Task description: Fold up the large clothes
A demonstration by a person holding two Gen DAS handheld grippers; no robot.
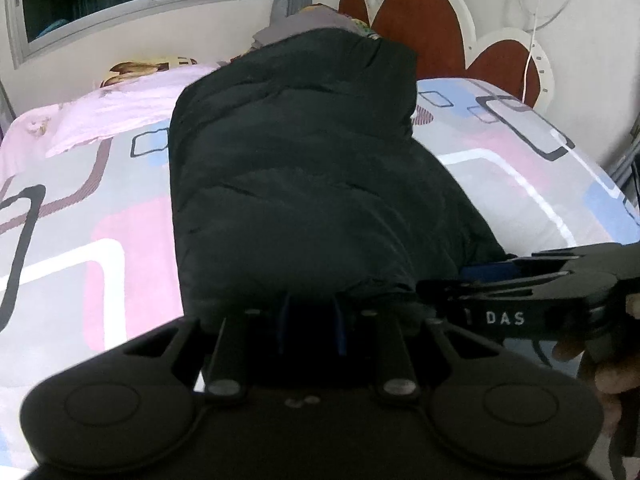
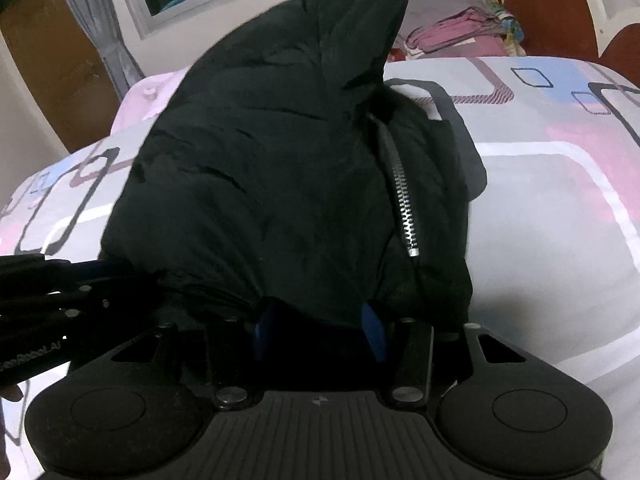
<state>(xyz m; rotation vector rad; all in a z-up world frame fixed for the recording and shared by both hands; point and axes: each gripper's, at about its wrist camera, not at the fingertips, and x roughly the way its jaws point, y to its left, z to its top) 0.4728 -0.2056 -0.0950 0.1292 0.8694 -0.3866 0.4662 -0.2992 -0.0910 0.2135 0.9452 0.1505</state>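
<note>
Both grippers, left point(image 1: 310, 320) and right point(image 2: 320, 320), angle downward, jaws clamping the black jacket's point(image 1: 296, 168) near hem.

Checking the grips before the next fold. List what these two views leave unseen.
- Left tool: fingertips buried under the black jacket's hem, left wrist view.
- Right tool: tips likewise covered by jacket folds, right wrist view.
- Zipper: lower end lost in folds.
- Bedsheet under the jacket: hidden.

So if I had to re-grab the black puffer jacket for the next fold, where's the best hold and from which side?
Probably the near hem of the black puffer jacket, approached from the near edge of the bed, where both the left gripper and the right gripper already pinch it. The hem there is thin and bunched; the quilted body is puffy and the zipper side is loose.
</note>
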